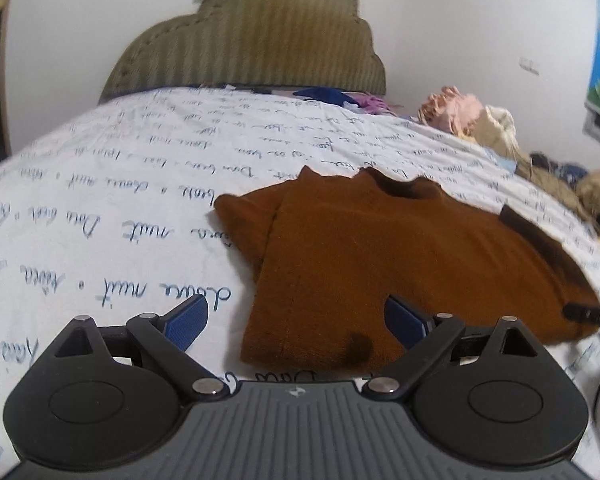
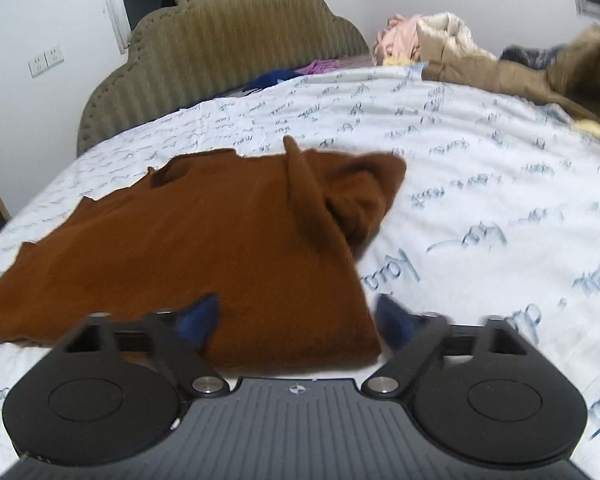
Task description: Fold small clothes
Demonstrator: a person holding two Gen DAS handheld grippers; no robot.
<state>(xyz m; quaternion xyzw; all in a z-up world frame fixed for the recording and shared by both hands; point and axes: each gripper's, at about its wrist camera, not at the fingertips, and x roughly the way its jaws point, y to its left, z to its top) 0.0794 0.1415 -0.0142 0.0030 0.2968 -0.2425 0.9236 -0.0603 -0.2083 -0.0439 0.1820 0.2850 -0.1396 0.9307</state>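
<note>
Garment position: the brown shirt [image 1: 400, 256] lay flat on the bedsheet [image 1: 100, 208], collar toward the headboard [image 1: 244, 40], long axis running away from both grippers. Left gripper [image 1: 296, 324] and right gripper [image 2: 298, 322], both spread and empty, straddled its near hem corners, equally close.

A rust-brown shirt [image 1: 380, 264] [image 2: 204, 248] is being seen lying flat on the bed, neckline toward the headboard, short sleeves spread; one sleeve is bunched and folded inward, with a ridge standing up.
</note>
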